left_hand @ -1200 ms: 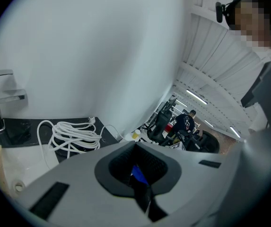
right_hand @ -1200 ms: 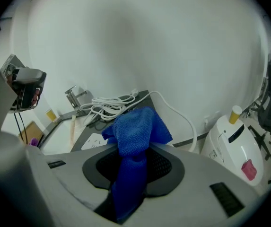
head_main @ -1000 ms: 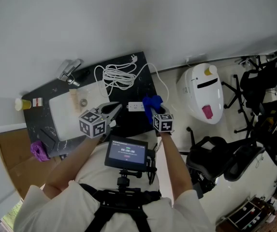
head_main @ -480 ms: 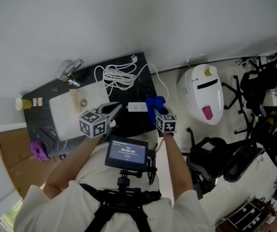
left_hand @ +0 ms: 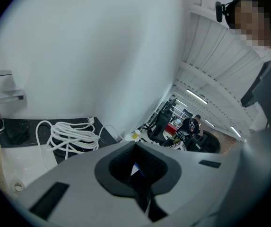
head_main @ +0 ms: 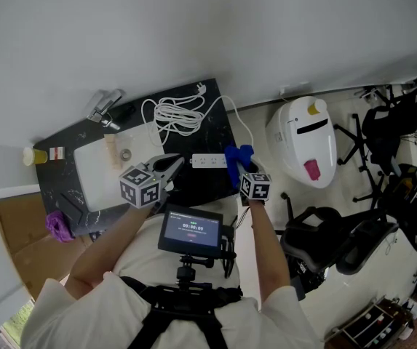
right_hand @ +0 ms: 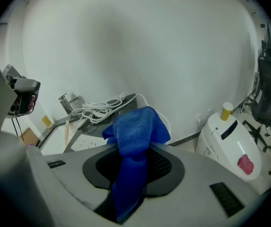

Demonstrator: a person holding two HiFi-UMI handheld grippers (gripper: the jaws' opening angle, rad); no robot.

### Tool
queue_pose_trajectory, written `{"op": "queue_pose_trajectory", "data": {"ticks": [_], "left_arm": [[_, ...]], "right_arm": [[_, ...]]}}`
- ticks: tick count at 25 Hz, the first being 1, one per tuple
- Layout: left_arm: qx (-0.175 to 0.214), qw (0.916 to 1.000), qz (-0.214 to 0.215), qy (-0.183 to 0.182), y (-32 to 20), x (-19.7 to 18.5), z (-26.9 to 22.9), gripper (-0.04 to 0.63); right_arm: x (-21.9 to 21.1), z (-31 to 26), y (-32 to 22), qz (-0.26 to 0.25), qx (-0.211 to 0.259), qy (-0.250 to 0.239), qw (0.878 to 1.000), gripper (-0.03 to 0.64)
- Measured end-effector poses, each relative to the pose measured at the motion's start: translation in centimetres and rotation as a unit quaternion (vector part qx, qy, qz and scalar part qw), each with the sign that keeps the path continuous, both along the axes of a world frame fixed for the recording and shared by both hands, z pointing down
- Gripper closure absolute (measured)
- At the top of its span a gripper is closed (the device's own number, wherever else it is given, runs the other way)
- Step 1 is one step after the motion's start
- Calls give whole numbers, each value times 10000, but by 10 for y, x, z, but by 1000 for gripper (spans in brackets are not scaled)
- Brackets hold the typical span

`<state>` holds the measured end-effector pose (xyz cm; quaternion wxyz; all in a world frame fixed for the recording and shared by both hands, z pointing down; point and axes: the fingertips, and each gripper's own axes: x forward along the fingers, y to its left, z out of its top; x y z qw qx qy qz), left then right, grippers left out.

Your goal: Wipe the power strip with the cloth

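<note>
Black marble counter point(head_main: 214, 135) against white wall, power strip point(head_main: 208, 161) beside coiled cable point(head_main: 177, 113), right gripper point(head_main: 241, 169) clamping blue cloth point(head_main: 237, 155), left gripper point(head_main: 175, 163) closed, empty, office chairs point(head_main: 332, 246) nearby.

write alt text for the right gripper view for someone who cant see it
The right gripper is shut on a blue cloth, which bunches up above the jaws. Beyond it, a white power strip lies on a dark counter near a coiled white cable and a faucet.

- Black counter point(head_main: 55, 177) with a white sink point(head_main: 99, 173) set in it.
- White power strip point(head_main: 209, 161) lies near the right edge.
- Coiled white cable point(head_main: 175, 113) lies at the back.
- Yellow cup point(head_main: 32, 155) stands at the left edge.
- Purple bundle point(head_main: 58, 226) lies at the front left corner.
</note>
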<state>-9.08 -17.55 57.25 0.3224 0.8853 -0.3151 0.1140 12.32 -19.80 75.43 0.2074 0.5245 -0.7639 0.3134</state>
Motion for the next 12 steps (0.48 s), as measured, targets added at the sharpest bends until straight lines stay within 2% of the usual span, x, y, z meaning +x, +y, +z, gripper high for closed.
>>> {"op": "queue_pose_trajectory", "data": {"ticks": [6,9,12], "left_arm": [[23,10000,-38,-18,1,-3,-3,588],[171,9998,-112,-31,0,-6,-9,588],[288,9994,-180,18,-3,-9,-14,588]], "right_arm": [[38,-4,1,689,31,-43,9976,514],[58,-20,4,1062,198,-192,9940,514],[67,-41,7,1225,405,-326,9911,514]]}}
